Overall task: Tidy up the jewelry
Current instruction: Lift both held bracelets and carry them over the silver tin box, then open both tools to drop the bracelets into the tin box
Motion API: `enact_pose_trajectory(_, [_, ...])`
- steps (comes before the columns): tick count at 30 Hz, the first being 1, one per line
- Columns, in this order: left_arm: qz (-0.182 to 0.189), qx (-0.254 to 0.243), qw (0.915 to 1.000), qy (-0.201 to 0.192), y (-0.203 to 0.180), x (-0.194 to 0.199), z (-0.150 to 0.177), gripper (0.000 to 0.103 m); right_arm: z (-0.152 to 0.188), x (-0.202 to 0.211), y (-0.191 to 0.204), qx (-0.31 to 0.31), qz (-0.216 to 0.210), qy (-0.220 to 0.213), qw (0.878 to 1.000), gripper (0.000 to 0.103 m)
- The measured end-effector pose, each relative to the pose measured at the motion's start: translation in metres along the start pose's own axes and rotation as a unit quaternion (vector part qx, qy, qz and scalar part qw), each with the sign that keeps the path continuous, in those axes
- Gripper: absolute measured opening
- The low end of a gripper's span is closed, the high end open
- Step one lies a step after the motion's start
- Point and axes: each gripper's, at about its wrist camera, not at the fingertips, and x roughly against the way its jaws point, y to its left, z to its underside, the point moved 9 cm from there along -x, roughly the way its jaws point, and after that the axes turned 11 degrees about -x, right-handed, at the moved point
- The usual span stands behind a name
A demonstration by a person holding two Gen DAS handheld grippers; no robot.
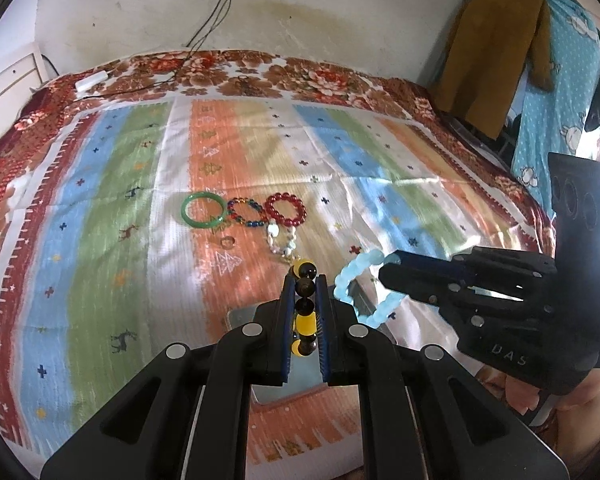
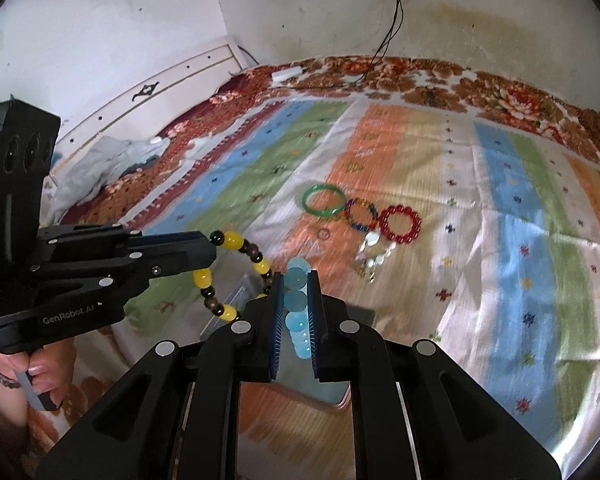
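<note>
Honestly, with left tool (image 1: 305, 304) clamped on the yellow-and-black bracelet (image 2: 228, 268) and right tool (image 2: 294, 308) on the pale blue bracelet (image 1: 360, 284), lower both gently (no flinging) beside the red bracelet (image 1: 285, 210).

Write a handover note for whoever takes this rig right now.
Left gripper: shut on the yellow-and-dark bead bracelet, held above the bed.
Right gripper: shut on the pale blue bead bracelet, also lifted.
Laid out in a row on the striped cloth: green bangle, multicolour bead bracelet, red bead bracelet; a pale pearly piece lies just nearer.
Left: probably set down both held bracelets.
</note>
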Motion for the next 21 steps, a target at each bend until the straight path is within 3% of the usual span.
enact_pose_trajectory(2, [0.004,-0.001,1.0,0.005,-0.002,-0.002,0.002,0.01,0.005,-0.003,0.002,-0.002,-0.009,0.009,1.0,0.012])
enact_pose_trajectory(5, [-0.006,0.008,0.9999,0.003,0.005,-0.001,0.002,0.036,0.006,-0.006,-0.001,-0.01,-0.008,0.013,1.0,0.013])
enact_pose_trajectory(8, [-0.021,0.011,0.9997,0.002,0.014,0.001,0.002,0.041,0.002,-0.004,-0.011,-0.017,0.012,0.002,1.0,0.032])
enact_pose_trajectory(13, [-0.051,0.029,0.9982,0.012,0.036,-0.003,0.003,0.051,-0.003,-0.008,-0.028,-0.027,0.038,-0.002,0.999,0.041])
enact_pose_trajectory(17, [-0.053,0.039,0.9977,0.015,0.046,-0.006,0.002,0.057,-0.004,-0.013,-0.034,-0.032,0.043,0.003,0.999,0.043])
enact_pose_trajectory(19, [-0.057,0.038,0.9975,0.019,0.048,-0.008,0.002,0.058,-0.005,-0.015,-0.037,-0.033,0.05,0.003,0.998,0.05])
enact_pose_trajectory(21, [-0.065,0.035,0.997,0.024,0.049,-0.011,0.002,0.065,-0.006,-0.019,-0.038,-0.034,0.053,0.007,0.998,0.051])
